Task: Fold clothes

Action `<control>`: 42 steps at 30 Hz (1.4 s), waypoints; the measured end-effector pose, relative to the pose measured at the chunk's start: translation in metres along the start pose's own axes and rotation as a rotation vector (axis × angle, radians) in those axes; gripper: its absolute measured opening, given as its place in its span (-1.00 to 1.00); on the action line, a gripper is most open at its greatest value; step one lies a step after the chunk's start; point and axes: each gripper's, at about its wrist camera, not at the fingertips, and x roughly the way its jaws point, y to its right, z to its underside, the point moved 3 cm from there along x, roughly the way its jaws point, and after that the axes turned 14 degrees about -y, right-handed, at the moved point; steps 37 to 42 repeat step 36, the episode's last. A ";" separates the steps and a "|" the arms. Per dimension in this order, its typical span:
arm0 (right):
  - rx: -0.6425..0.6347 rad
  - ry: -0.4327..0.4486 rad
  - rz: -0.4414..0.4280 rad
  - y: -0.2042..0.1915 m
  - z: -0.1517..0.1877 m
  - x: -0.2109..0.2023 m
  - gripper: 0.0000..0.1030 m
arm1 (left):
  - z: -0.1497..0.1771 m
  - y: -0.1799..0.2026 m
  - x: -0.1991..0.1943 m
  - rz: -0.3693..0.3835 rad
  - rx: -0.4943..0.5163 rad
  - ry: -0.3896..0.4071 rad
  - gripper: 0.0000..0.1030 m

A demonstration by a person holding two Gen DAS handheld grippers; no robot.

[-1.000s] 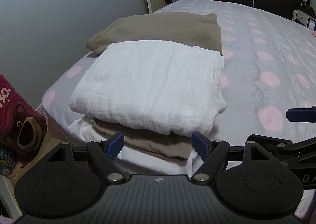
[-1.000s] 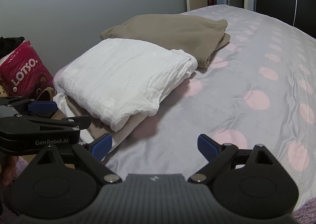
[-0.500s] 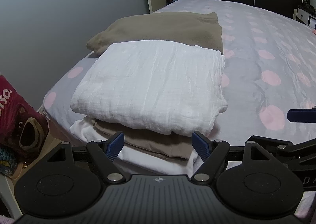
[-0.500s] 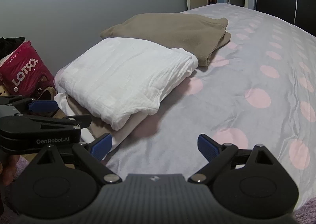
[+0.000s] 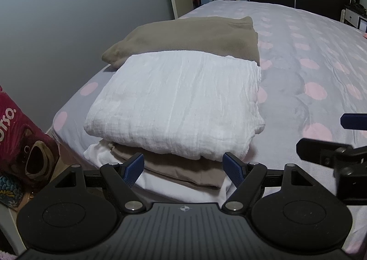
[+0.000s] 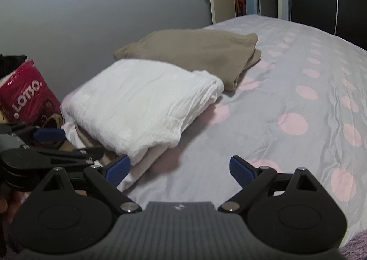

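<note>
Stack: a folded white cloth was seen on top of a beige garment and a white layer, all at the near corner of the bed.
Second pile: a folded tan blanket lay just behind the white cloth, its near edge touching or slightly under it.
Left gripper: its fingers were spread wide and held nothing — they were poised just in front of the stack's near edge.
Right gripper: its fingers were likewise released and empty, over bare sheet beside the stack's right corner.
Surroundings: a red Lotso bag stood on the floor beside the bed.
Step in hand: folding was judged nearly finished; the stack likely needed only squaring, or a next garment was to be fetched.
How to do it well: the lower layers jutted out past the white cloth, so they would best be nudged in from the edges — gently, so that the soft top fold is not dragged or rumpled.
Risk: the stack sat close to the bed's edge and could be pushed off.
</note>
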 end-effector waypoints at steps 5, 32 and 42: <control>-0.004 0.016 0.003 0.002 -0.001 -0.003 0.85 | 0.000 0.004 -0.002 0.001 0.016 0.001 0.45; -0.041 0.025 0.004 -0.004 0.000 -0.003 0.85 | -0.001 0.002 0.000 0.017 0.006 -0.004 0.45; -0.041 0.019 0.002 -0.004 0.000 -0.002 0.85 | -0.001 0.002 -0.002 0.022 0.003 0.015 0.45</control>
